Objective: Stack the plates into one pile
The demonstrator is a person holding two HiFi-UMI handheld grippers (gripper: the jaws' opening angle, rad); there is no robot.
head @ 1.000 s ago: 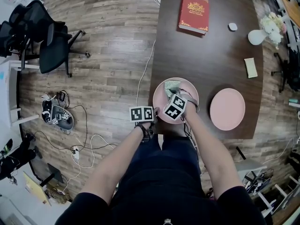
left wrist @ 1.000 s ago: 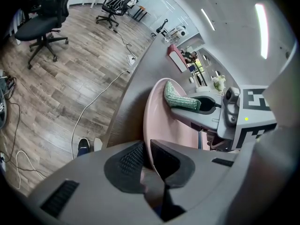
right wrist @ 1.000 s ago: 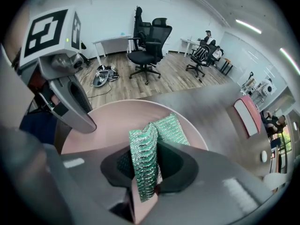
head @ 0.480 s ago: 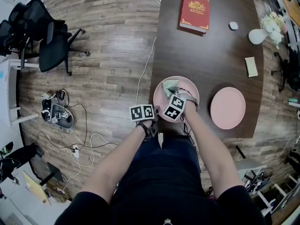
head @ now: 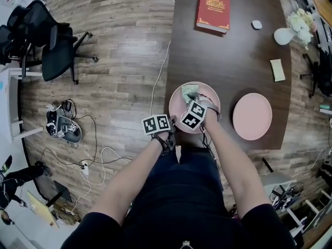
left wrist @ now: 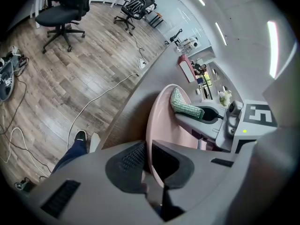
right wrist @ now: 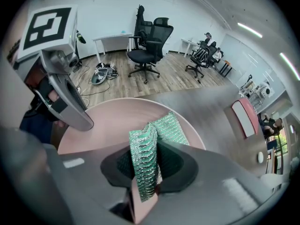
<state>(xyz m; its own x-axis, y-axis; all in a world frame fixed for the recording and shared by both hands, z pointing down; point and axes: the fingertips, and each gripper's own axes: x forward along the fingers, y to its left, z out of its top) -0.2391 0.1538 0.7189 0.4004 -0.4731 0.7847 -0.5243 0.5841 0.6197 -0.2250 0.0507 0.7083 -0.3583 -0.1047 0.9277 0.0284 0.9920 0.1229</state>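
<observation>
The left gripper's [left wrist: 148, 150] jaws have just been closing and now pinch the rim of a pink plate [head: 177, 104] at the tabletop's [head: 228, 56] near edge. Over that plate, the right gripper's [right wrist: 149, 167] jaws clamp a green sponge [right wrist: 165, 127]. A second plate [head: 252, 116] lies apart at the right near corner. Farther off are a red book [head: 213, 10] at the far edge, and a white vase [head: 284, 36], a small white lump [head: 257, 24] and a pale block [head: 277, 70] toward the right edge.
</observation>
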